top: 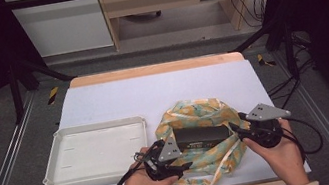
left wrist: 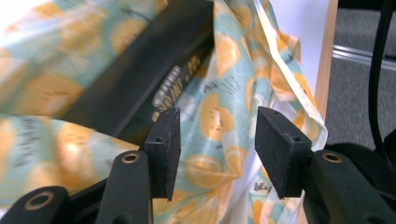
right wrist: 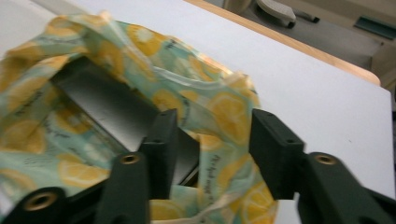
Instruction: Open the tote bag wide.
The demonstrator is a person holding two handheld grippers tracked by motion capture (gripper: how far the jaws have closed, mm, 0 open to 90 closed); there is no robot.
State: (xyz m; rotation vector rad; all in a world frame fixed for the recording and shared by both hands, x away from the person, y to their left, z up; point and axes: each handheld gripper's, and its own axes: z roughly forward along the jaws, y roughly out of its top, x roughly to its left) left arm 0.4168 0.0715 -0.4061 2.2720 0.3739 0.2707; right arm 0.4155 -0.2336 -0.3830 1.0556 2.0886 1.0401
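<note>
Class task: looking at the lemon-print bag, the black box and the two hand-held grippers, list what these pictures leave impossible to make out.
- Black box: lower part hidden by the lemon-print bag in the high view.
- Box label: blurred in the left gripper view.
- Left hand-held gripper: the high view does not settle whether it touches cloth.

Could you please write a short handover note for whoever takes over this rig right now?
Left gripper: jaws apart at the near left side of the lemon-print cloth bag; cloth lies between the pads, not pinched.
Right gripper: jaws apart at the bag's right rim, nothing pinched.
Things: the black box sits inside the bag, whose mouth is open, on the white table cover. The white tray stands to the bag's left, with nothing in it.
Done: the box is in the bag.
Left: probably closing or tidying the bag's mouth; regrip the rim on both sides first.
</note>
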